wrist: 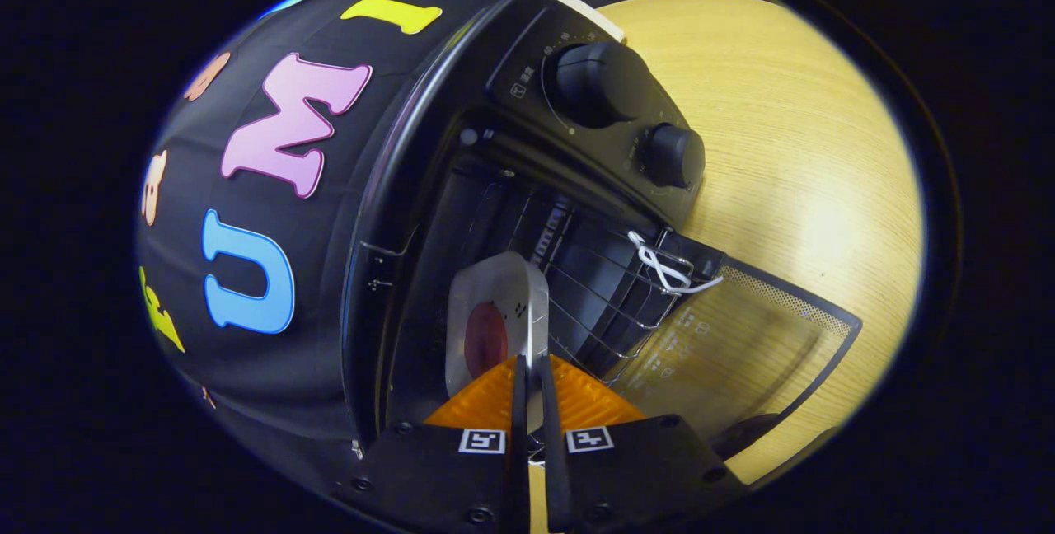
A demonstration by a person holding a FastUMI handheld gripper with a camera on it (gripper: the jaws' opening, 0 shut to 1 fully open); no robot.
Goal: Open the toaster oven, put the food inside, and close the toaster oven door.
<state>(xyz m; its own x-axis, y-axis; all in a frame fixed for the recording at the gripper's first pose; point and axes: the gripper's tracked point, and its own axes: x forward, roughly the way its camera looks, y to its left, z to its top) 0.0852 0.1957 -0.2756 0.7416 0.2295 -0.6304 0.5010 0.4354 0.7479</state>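
The tool (pixel 532 386) was clamped on the near edge of one tray (pixel 503 311), both fingers (pixel 519 402) pressing it. The tray, carrying one round dark piece of food (pixel 486 340), reached straight ahead into the open oven (pixel 511 213), its long axis along the fingers. One rack (pixel 610 287) lay beside it, one door (pixel 742 336) hung down over the worktop (pixel 791 130), and two knobs (pixel 597 81) sat beyond.

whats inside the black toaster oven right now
Inside the black toaster oven: a wire rack and the grey metal tray carrying reddish food, pinched by the gripper. The tray hides the floor.
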